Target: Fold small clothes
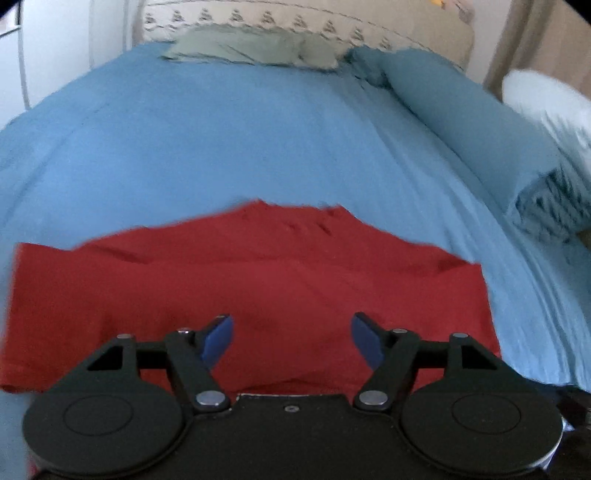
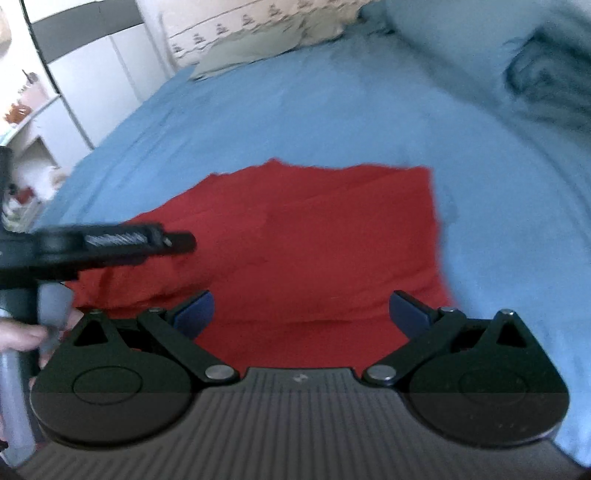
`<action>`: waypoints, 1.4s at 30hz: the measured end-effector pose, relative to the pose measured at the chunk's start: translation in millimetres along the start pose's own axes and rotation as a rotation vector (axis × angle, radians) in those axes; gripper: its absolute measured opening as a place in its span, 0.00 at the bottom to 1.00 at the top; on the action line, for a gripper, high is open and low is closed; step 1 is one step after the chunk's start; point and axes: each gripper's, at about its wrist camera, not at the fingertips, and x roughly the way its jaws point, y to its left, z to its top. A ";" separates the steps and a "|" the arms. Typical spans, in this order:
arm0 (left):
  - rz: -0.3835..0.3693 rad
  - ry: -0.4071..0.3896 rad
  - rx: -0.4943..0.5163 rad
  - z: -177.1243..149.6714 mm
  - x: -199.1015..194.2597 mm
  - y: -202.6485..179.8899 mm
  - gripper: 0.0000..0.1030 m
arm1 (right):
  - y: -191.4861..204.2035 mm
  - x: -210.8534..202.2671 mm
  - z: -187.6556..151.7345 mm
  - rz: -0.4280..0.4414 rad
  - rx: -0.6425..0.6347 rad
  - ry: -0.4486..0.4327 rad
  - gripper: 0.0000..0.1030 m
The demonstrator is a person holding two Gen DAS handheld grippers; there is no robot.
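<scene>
The left claw [image 1: 291,341] stands released, its two blue pads [image 1: 218,339] spread apart with nothing pinched between them; only red cloth [image 1: 258,280] shows in the gap below. It tilts down over the near part of that cloth. The right claw [image 2: 301,314] is released too, its dark blue pads [image 2: 194,314] wide apart and bare, and it also points down at the near edge of the cloth.

The red cloth, a small garment, lies flat on the bed [image 1: 229,140], close to the near edge. It looks folded into a rough rectangle, with a straight right side and a wavy, uneven far edge. A few soft creases run across it.

In the right wrist view the left claw's black body [image 2: 110,243] reaches in from the left above the cloth's left side, and a hand [image 2: 22,336] grips its grey handle at the frame edge.

The bed is covered by a blue sheet. Farther off, a grey-green pillow [image 1: 251,46] rests against a patterned beige headboard [image 1: 295,18]. A blue pillow [image 1: 461,122] lies along the right side, with a dark patterned fabric [image 1: 550,203] beside it, too blurred to identify.
</scene>
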 end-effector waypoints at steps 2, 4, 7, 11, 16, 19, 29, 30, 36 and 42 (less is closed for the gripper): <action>0.039 -0.008 -0.022 3.0 -15.0 19.7 0.87 | 7.4 9.1 4.4 0.054 0.006 0.023 1.00; 0.074 -0.024 -0.043 3.4 -29.5 41.5 0.91 | 17.6 15.3 10.5 0.068 0.018 0.030 1.00; 0.119 -0.013 -0.050 0.4 -38.8 67.7 0.91 | 30.9 30.4 19.4 0.080 0.085 0.045 1.00; 0.169 0.015 -0.072 -5.4 -39.4 94.2 0.91 | 39.7 55.4 24.1 0.074 0.203 0.069 0.95; 0.188 0.029 -0.136 -6.2 -38.4 115.0 0.91 | 43.6 79.0 20.2 0.031 0.331 0.078 0.81; 0.167 0.025 -0.161 -4.2 -40.6 119.7 0.91 | 48.3 85.9 21.3 -0.001 0.346 0.060 0.77; 0.148 0.031 -0.173 -4.8 -50.4 139.1 0.91 | 57.8 98.3 40.8 -0.083 0.327 0.051 0.22; 0.149 0.031 -0.175 -5.6 -50.6 141.5 0.91 | 59.7 92.7 46.6 -0.059 0.329 0.033 0.21; 0.139 0.034 -0.192 -14.3 -52.6 148.1 0.91 | 74.9 35.7 95.2 0.047 0.261 -0.128 0.20; 0.126 0.078 -0.162 -25.7 -44.6 137.3 0.91 | 44.4 -11.8 105.5 -0.113 0.163 -0.239 0.20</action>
